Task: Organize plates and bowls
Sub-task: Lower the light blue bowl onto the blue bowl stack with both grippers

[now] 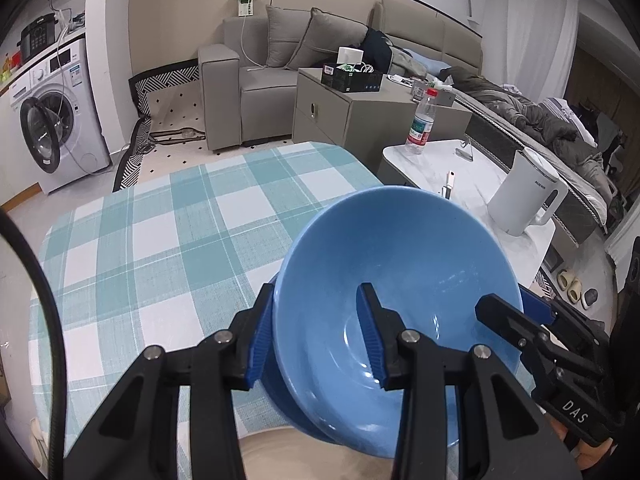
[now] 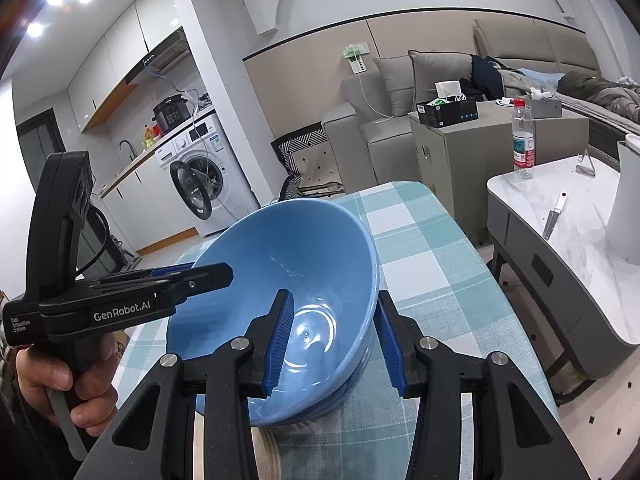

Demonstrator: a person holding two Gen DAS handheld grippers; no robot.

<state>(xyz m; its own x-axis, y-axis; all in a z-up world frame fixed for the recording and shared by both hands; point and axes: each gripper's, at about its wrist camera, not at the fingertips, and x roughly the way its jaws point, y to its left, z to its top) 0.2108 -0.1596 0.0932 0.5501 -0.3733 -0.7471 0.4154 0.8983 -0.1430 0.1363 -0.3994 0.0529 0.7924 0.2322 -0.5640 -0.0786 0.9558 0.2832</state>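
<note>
Blue bowl (image 1: 404, 280), tilted with its mouth toward the cameras, fills lower centre; left claw (image 1: 318, 338) and right claw (image 2: 334, 344) each pinch its rim. Checked desk (image 1: 160, 240) lies beneath, white kettle (image 1: 528, 196) at right.

Bowl (image 1: 400, 264) above table (image 1: 160, 240), between grippers

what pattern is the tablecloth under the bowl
A teal and white check on the tablecloth, clearest in the left wrist view, where it spreads left of the blue bowl.

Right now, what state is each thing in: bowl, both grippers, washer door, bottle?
Blue bowl: tilted, held off the tablecloth.
Left gripper: shut on the bowl's rim.
Right gripper: shut on the opposite rim.
Washing machine door: open.
Water bottle: capped, upright.
</note>
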